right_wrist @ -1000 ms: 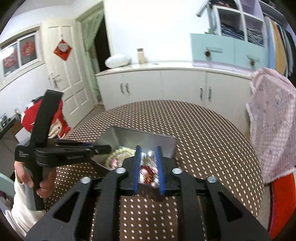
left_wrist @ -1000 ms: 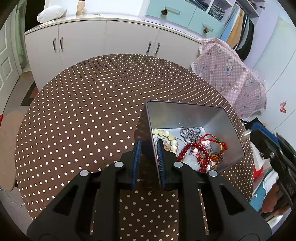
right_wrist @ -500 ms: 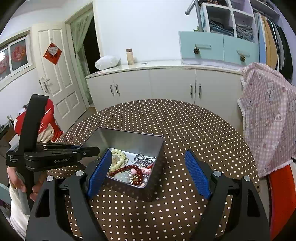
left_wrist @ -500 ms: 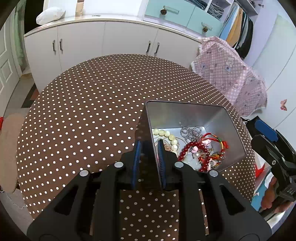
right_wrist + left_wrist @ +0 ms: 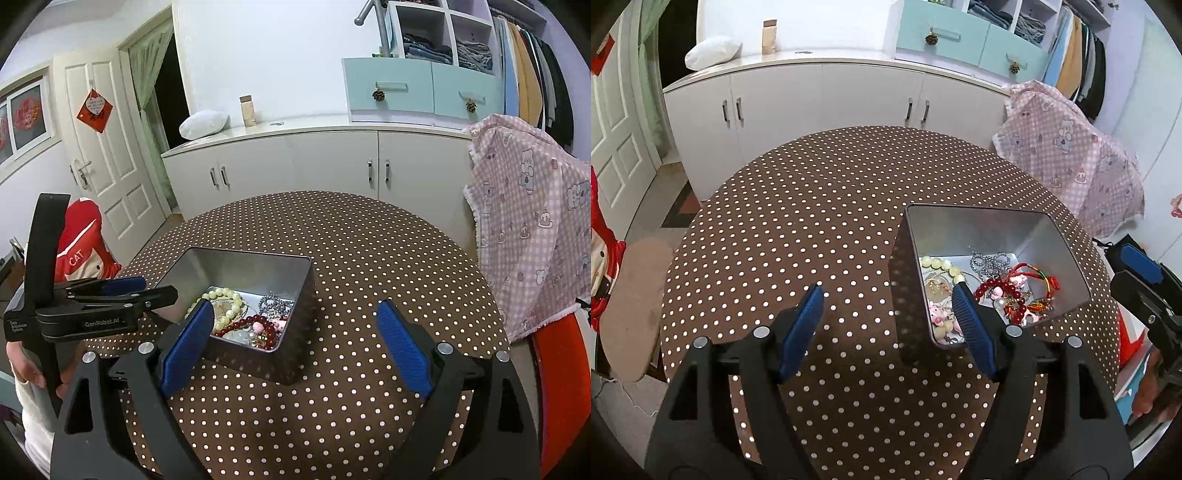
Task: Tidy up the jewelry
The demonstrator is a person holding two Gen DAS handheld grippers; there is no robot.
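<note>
Left gripper [image 5: 886, 295] jaws wide apart, holding nothing; straddles near wall of tin [image 5: 982, 221], one finger outside, other over tin's inside. Right gripper [image 5: 295, 325] also spread wide, empty, hovering just in front of tin [image 5: 295, 354]. Tin open, metal, on polka-dot table [image 5: 369, 240]. Jewelry piled inside on floor: pale bead bracelet [image 5: 936, 263], silver chain [image 5: 988, 260], red bead bracelet [image 5: 995, 286], red cord [image 5: 1039, 271], pink charms [image 5: 937, 312]. White cabinets [image 5: 314, 162] behind table; pink cloth [image 5: 532, 221] draped at right.
</note>
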